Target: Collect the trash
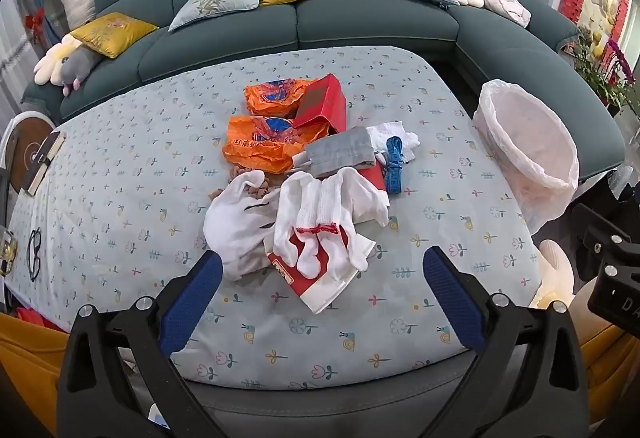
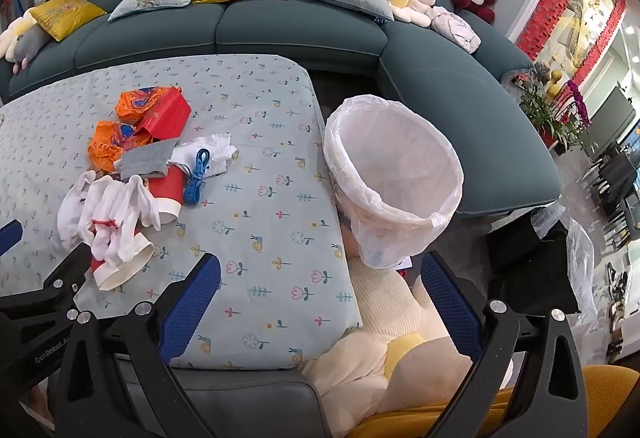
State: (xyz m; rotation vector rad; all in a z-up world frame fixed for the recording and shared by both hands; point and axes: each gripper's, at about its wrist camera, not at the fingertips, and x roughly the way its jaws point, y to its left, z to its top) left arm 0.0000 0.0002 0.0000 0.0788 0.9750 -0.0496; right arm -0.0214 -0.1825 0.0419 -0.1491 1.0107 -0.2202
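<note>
Trash pile [image 1: 304, 173] mid-table, left of bin [image 1: 528, 141]; left gripper [image 1: 320, 278] and right gripper [image 2: 320, 278] both spread wide, empty: tangled gloves [image 1: 320, 213] may drag cups or wrappers along, spilling short of bin.

Heap of wrappers, gloves, cups [image 1: 308, 173] mid-table, lined bin [image 1: 528, 149] beside

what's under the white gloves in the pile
Under the white gloves lie two red-and-white paper cups on their sides, rims poking out. Whatever else sits beneath is covered.
</note>
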